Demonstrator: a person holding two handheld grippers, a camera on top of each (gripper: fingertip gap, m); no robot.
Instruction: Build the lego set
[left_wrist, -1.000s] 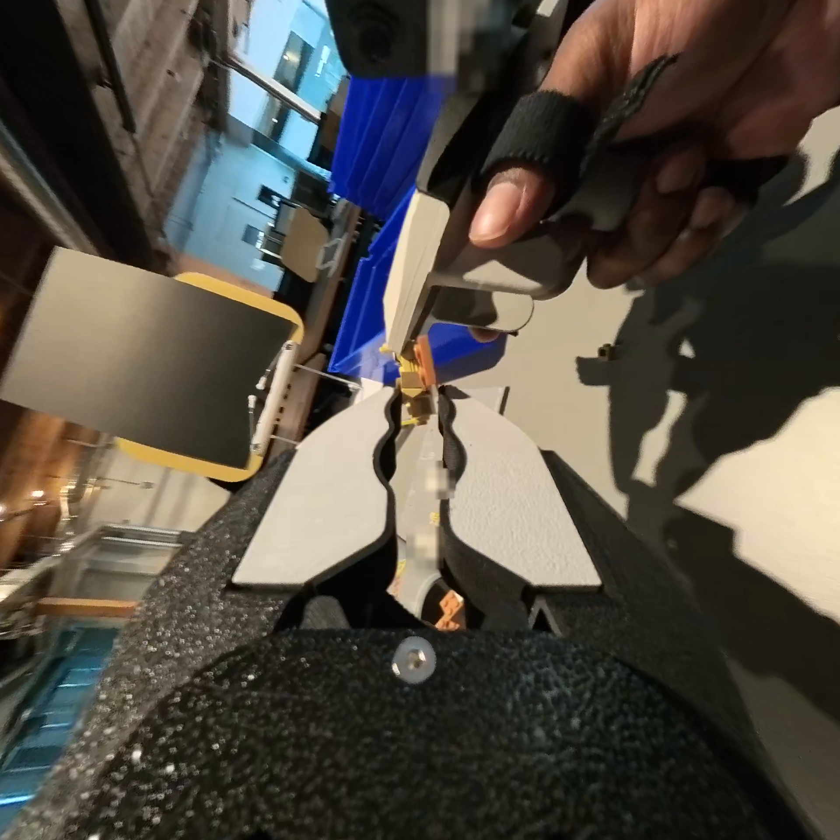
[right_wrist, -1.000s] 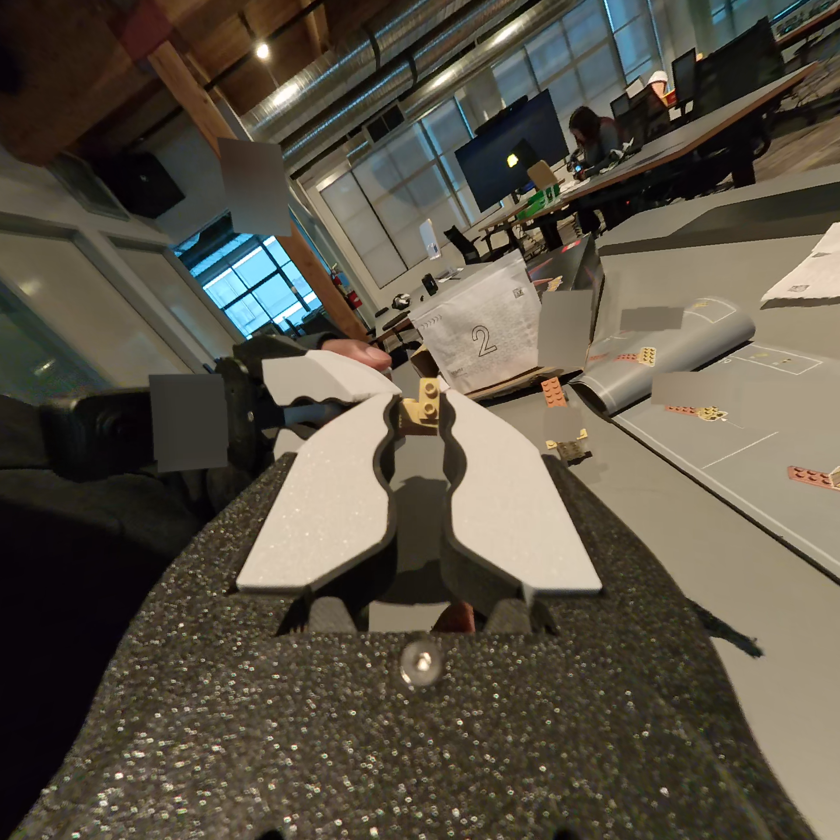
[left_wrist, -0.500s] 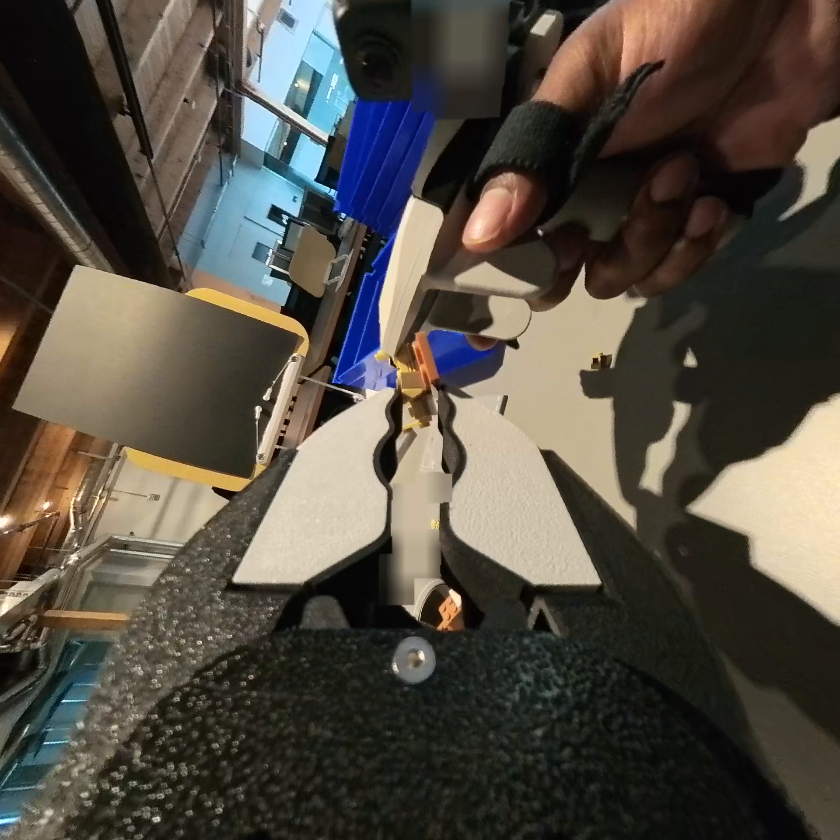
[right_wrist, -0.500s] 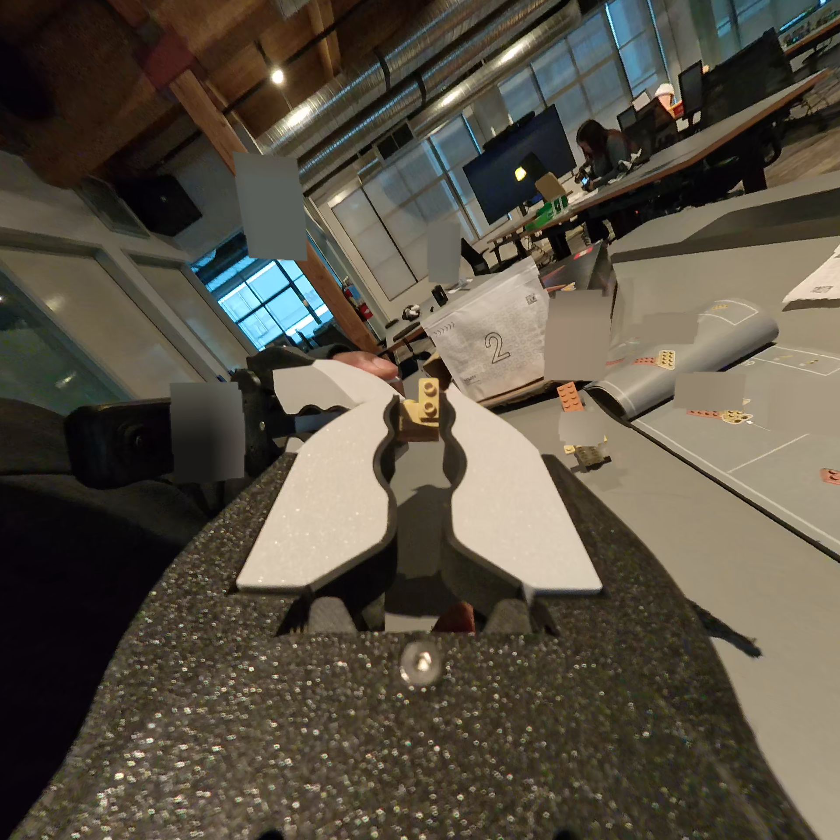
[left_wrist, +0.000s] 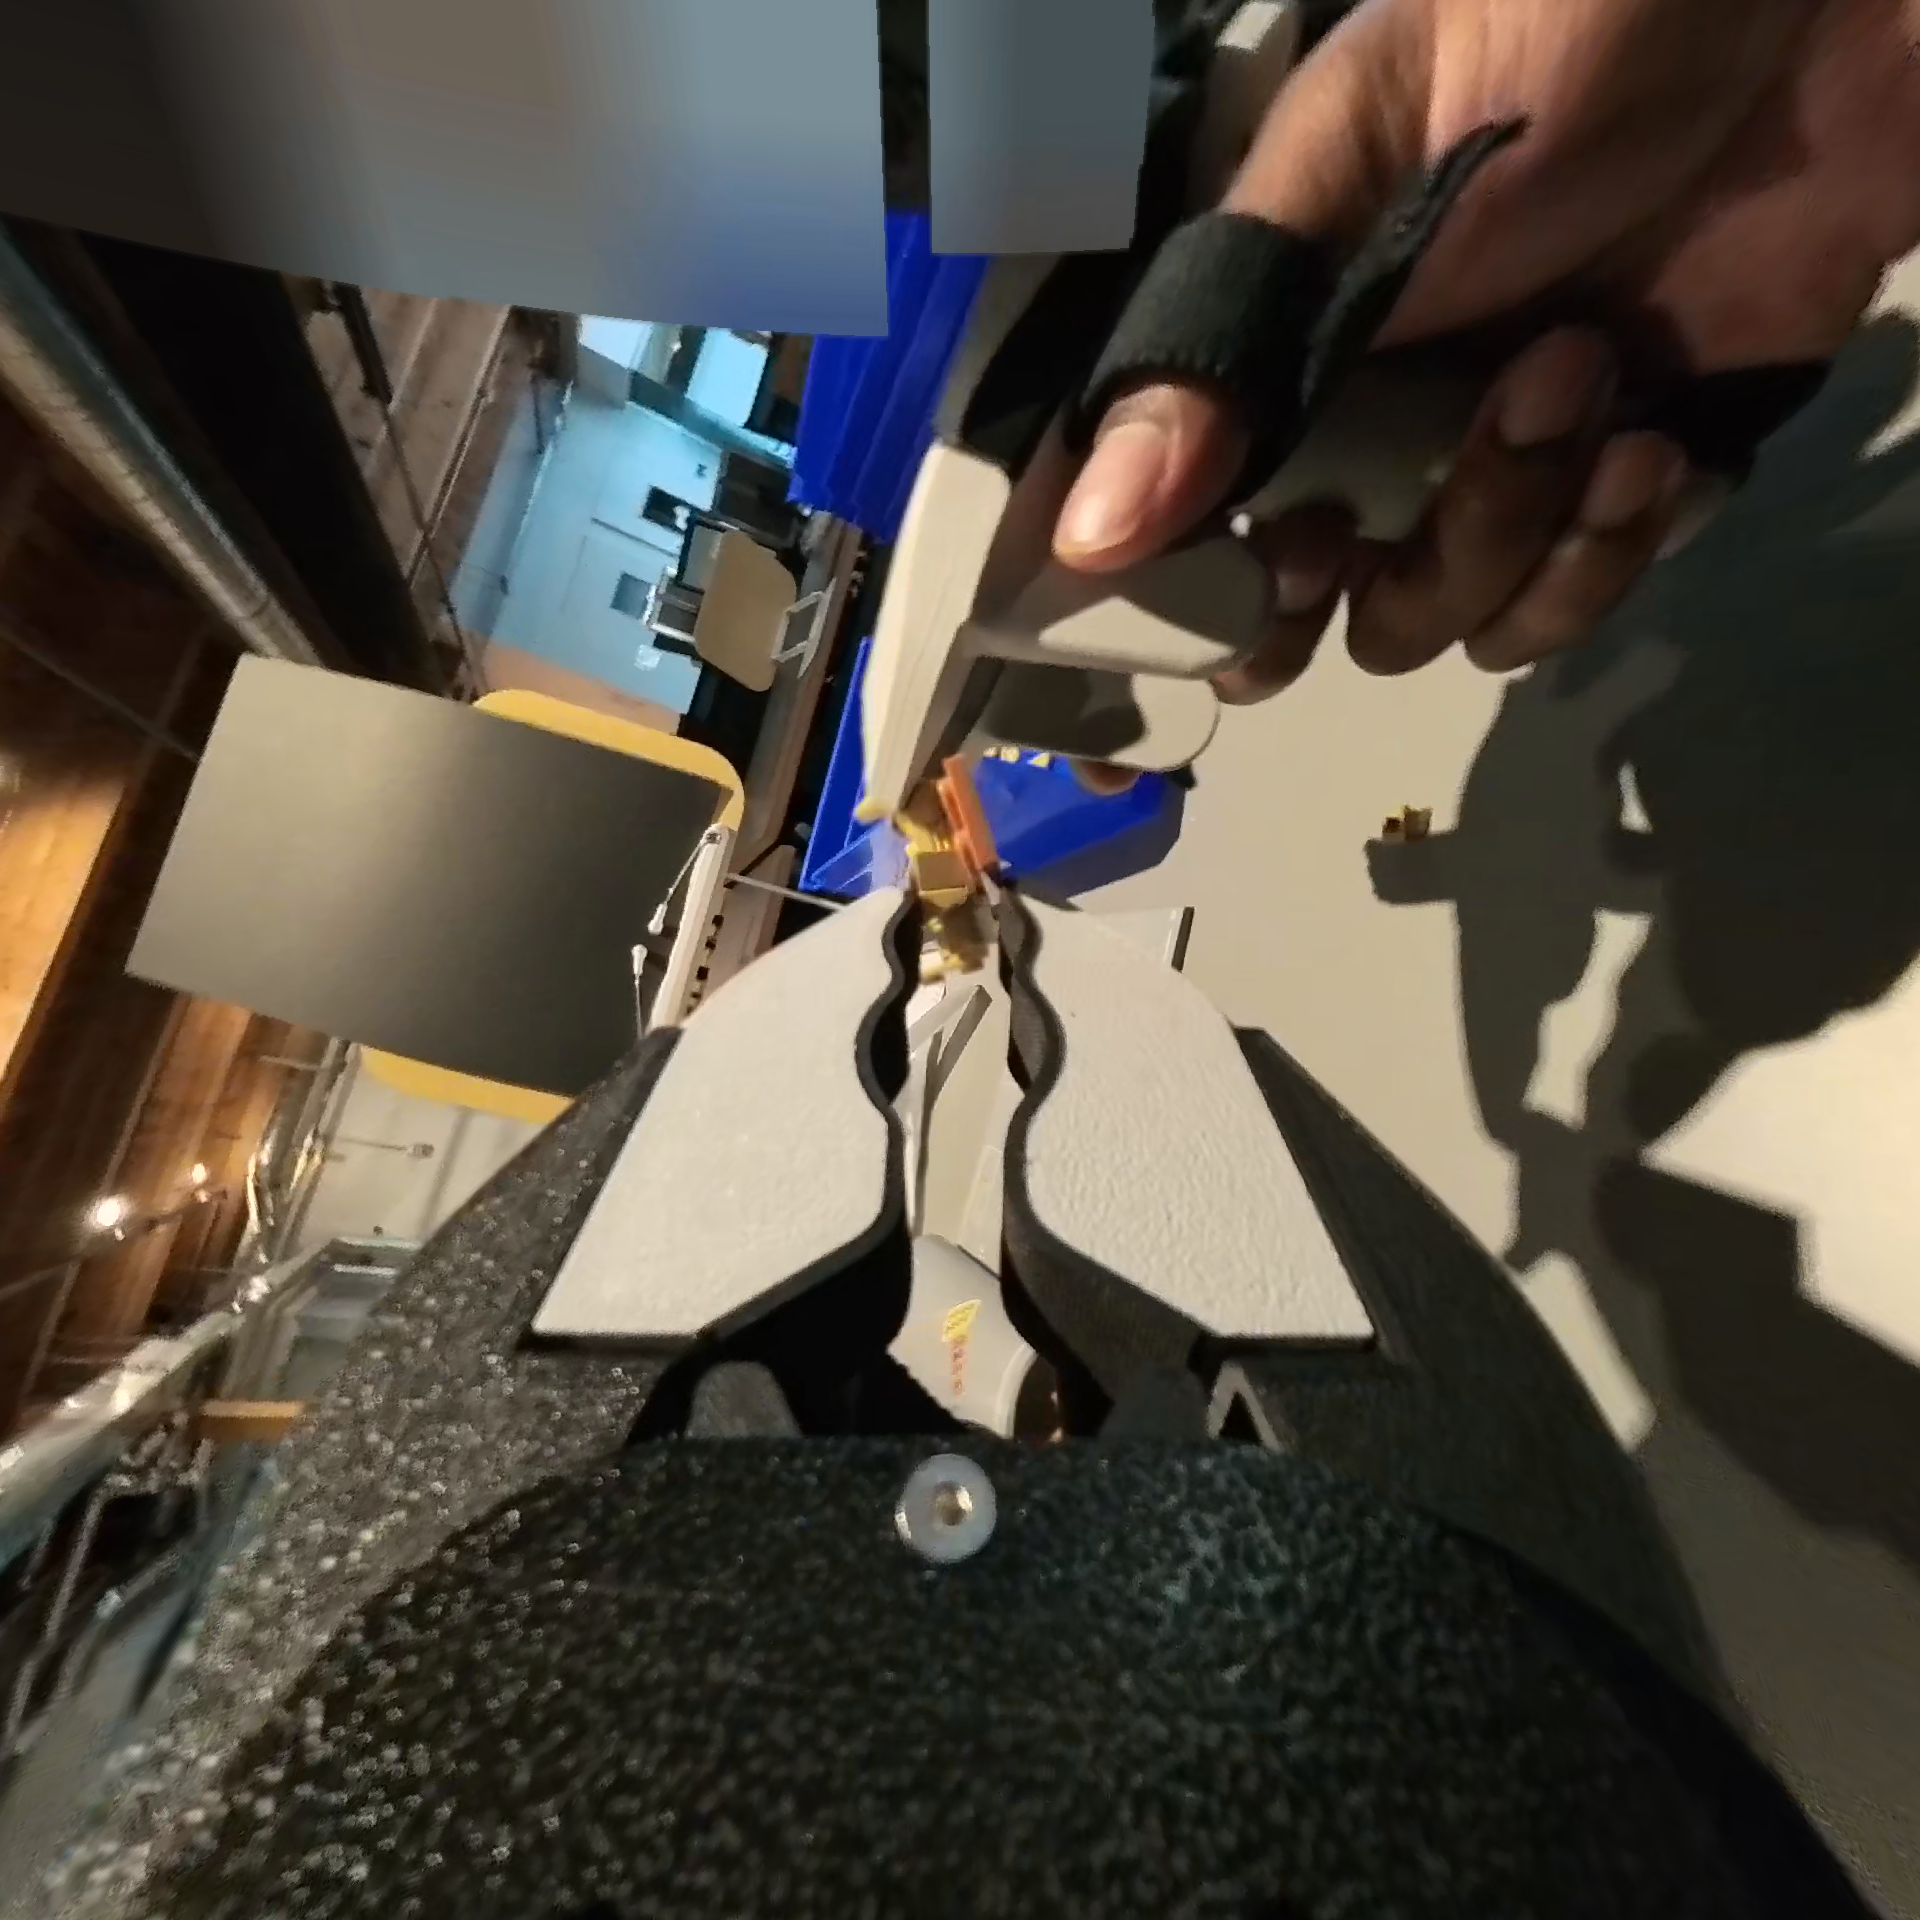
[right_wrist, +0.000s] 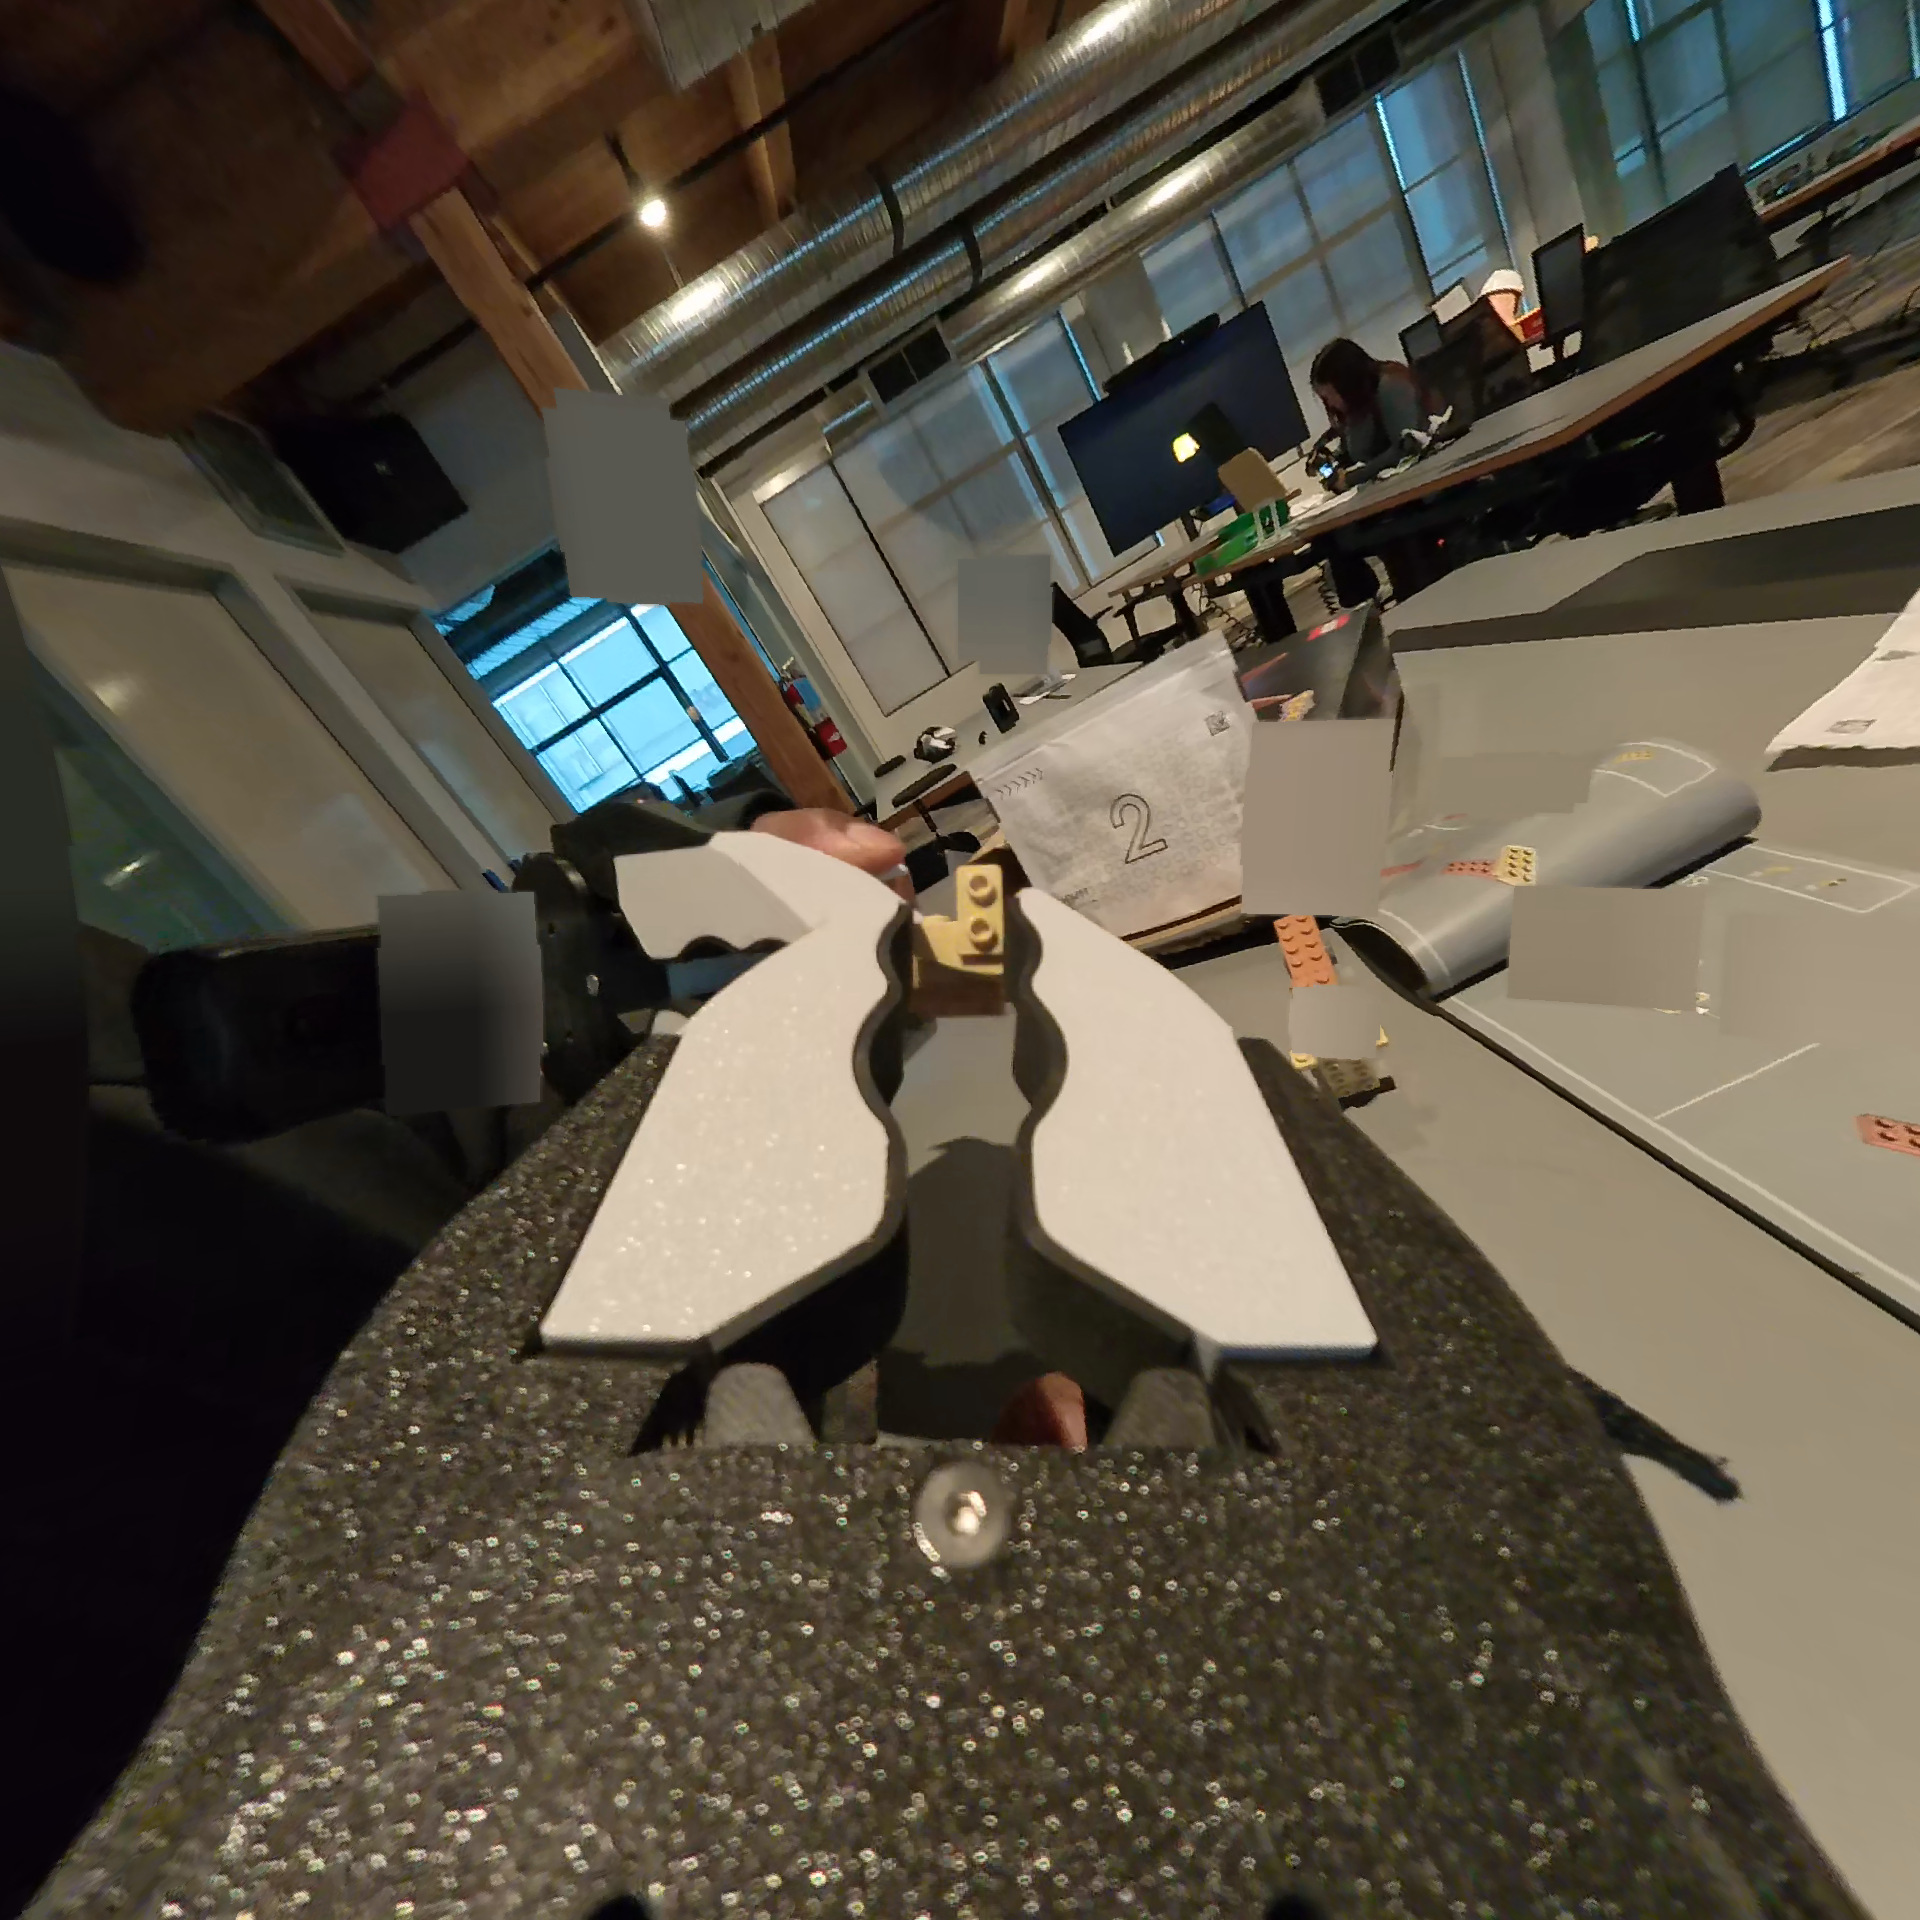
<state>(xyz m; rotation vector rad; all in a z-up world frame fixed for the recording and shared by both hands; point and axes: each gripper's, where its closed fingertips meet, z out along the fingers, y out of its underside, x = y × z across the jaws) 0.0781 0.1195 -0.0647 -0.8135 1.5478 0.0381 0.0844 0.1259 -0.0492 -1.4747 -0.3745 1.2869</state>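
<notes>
Open-plan office. Exposed timber ceiling beams (right_wrist: 436, 208); ribbed silver ventilation ducts (right_wrist: 935, 229); round ceiling lamp (right_wrist: 652, 212), lit. Tall gridded windows (right_wrist: 1299, 249) along the far wall. Long grey desks (right_wrist: 1621, 343) with dark monitors (right_wrist: 1184, 416). Blue plastic bins (left_wrist: 883, 416), possibly stacked, beside a brick wall (left_wrist: 62, 883).

Between the left gripper's (left_wrist: 951, 920) closed jaws, the tan piece (left_wrist: 943, 940) is mostly hidden. The orange piece (left_wrist: 961, 821) just beyond them is half covered by the right gripper's (left_wrist: 914, 805) fingers; whether the two pieces touch cannot be told
</notes>
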